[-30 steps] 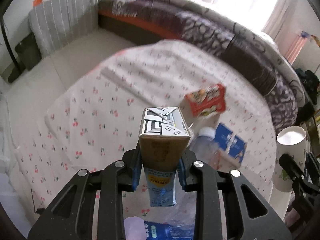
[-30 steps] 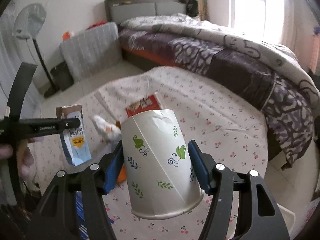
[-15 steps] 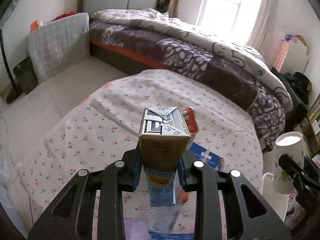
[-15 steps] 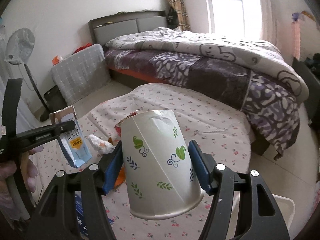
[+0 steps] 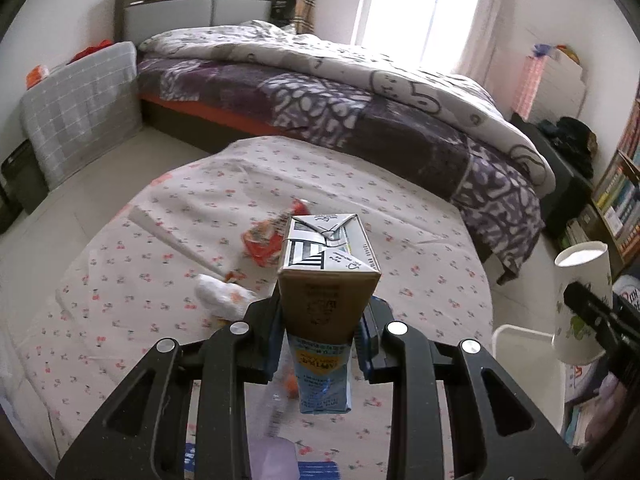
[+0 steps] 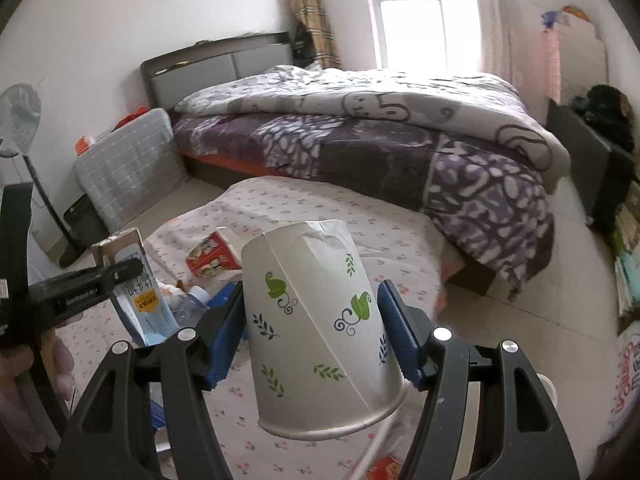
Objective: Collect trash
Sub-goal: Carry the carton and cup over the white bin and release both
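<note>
We hold two pieces of trash above the table with the cherry-print cloth [image 5: 420, 216]. The left gripper [image 5: 322, 320] pinches a small blue and brown drink carton [image 5: 326, 276] between its two fingers, and the right gripper [image 6: 312, 328] presses its blue pads on both sides of a white paper cup with green leaf print [image 6: 316, 320], which hangs upside down, its rim toward the camera.

Compared with one second ago, both grippers have risen and tilted up: the left view then showed mostly the cloth and the trash close below, and now it shows the whole bed [image 5: 360, 100] and the window. The grips themselves have not changed. We judge that both items are lifted away and now must be carried to a bin.

The left view shows what remains on the cloth: a red crumpled snack packet [image 5: 264, 242] and a white crumpled wrapper [image 5: 220, 294] just beside the carton's line of sight. It also shows a white rim [image 5: 524, 334] under the cup at the right edge, perhaps the bin, but we cannot tell. The right view shows a clear plastic bottle [image 6: 192, 300] near the carton, which the left view hardly shows.
</note>
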A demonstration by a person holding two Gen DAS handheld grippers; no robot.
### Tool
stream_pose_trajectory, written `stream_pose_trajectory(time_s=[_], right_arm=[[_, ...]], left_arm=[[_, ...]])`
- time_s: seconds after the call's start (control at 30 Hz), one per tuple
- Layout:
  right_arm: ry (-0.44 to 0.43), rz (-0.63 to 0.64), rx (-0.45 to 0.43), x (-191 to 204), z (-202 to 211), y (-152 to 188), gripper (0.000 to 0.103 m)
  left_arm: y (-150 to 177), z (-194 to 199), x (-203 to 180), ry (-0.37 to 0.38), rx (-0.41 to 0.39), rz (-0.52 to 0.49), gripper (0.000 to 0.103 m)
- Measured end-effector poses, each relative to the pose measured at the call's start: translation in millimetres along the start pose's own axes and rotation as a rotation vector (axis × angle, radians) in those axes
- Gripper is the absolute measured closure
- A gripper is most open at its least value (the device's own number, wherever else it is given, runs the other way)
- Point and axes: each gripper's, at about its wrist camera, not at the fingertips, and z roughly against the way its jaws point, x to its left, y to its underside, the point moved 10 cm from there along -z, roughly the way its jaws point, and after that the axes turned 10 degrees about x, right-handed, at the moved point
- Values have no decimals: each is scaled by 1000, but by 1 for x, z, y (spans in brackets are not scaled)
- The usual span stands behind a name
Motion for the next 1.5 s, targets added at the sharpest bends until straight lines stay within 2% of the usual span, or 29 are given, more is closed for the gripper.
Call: stream_pose_trajectory(time_s=[0.43,0.57,0.67,0.77,1.0,1.3,1.5], right_arm=[[79,-68,-26,-74,46,22,37],[98,-83,-35,-93,58,29,33],[125,-99,-61,-110,70,31,26],[136,-135,-85,-126,81,33,21],[167,-244,-128,-170,103,37,19],[232,-380,-142,-222,119,46,17],[247,-430,-134,-237,119,49,17]], left_arm=[[16,-7,-74,84,29,-81,75],[22,-6,-102,126,39,-99,75],[26,-3,-126,162,43,-120,75],[32,-2,-153,192,51,-146,75],[45,-8,-204,228,78,-204,75],[69,-22,-252,266,141,-272,75],[82,-27,-274,289,167,-309,74]])
